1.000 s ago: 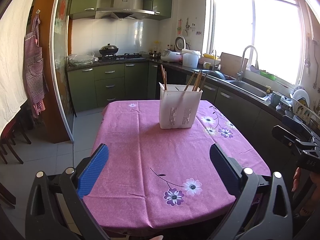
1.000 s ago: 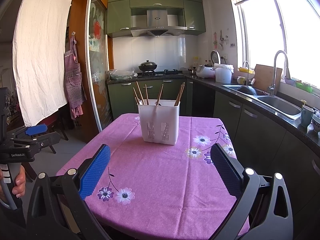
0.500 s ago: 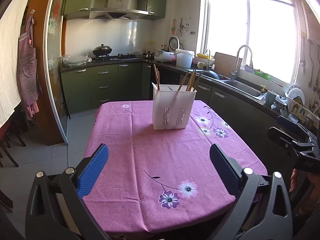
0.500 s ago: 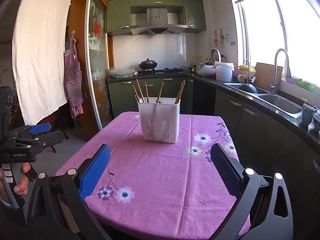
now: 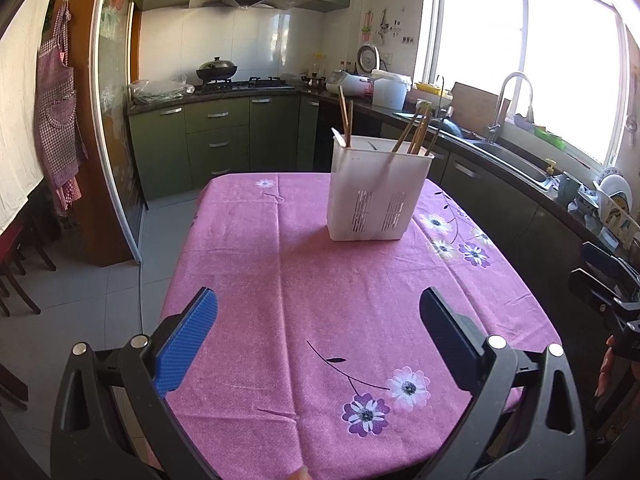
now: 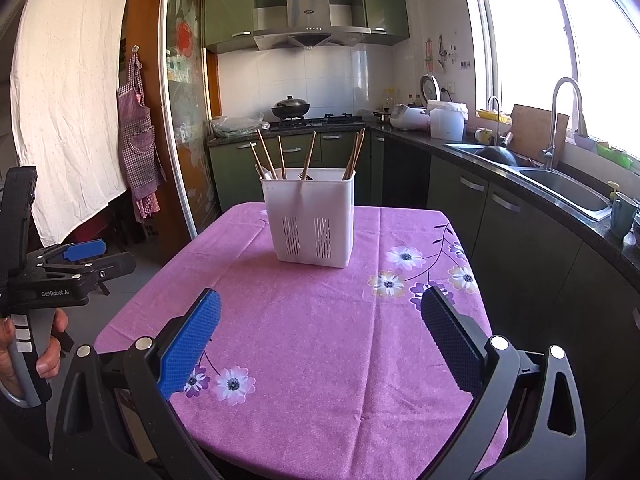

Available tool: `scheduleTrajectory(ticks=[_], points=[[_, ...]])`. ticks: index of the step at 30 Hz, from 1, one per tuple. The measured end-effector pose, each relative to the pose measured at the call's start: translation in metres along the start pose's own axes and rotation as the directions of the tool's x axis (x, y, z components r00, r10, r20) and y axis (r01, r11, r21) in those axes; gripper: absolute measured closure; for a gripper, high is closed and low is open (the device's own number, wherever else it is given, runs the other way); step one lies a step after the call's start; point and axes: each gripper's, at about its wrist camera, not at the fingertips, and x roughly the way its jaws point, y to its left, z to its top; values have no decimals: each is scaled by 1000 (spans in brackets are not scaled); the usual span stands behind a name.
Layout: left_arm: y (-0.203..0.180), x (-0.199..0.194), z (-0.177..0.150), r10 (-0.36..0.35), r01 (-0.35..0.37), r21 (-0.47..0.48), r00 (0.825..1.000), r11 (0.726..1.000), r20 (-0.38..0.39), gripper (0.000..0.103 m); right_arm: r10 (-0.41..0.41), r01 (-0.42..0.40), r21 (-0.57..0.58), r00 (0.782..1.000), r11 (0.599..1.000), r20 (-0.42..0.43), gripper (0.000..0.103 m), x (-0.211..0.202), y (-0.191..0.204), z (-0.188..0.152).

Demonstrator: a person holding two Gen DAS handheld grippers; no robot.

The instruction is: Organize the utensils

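A white slotted utensil holder point(image 5: 378, 192) point(image 6: 310, 220) stands upright near the far end of the table with the pink flowered cloth point(image 5: 320, 300) point(image 6: 320, 320). Several wooden chopsticks point(image 5: 414, 132) point(image 6: 308, 156) lean in it, along with a white spoon point(image 6: 261, 172). My left gripper point(image 5: 318, 310) hovers open over the near half of the table, nothing between its fingers. My right gripper point(image 6: 320, 312) is open too, short of the holder. Each view catches the other gripper at its edge, the left one point(image 6: 76, 264) held by a hand point(image 6: 48, 354).
A dark counter with a sink point(image 6: 560, 192) and tap point(image 6: 560, 120) runs along the right under a bright window. Green cabinets point(image 5: 216, 140) and a stove with a wok point(image 6: 290, 108) line the far wall. Tiled floor point(image 5: 92, 280), a sliding door frame and an apron point(image 6: 138, 144) lie left.
Both views have closed in on the holder a little and the left view has tilted down toward the table. Both grippers have stayed open and empty.
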Motion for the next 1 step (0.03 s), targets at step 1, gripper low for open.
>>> scheduleTrajectory(ticks=[1], points=[[5, 12, 1, 8, -8, -14, 1000, 1000, -18, 7, -4, 4, 3, 1000, 1000, -15, 5, 8, -3, 0]])
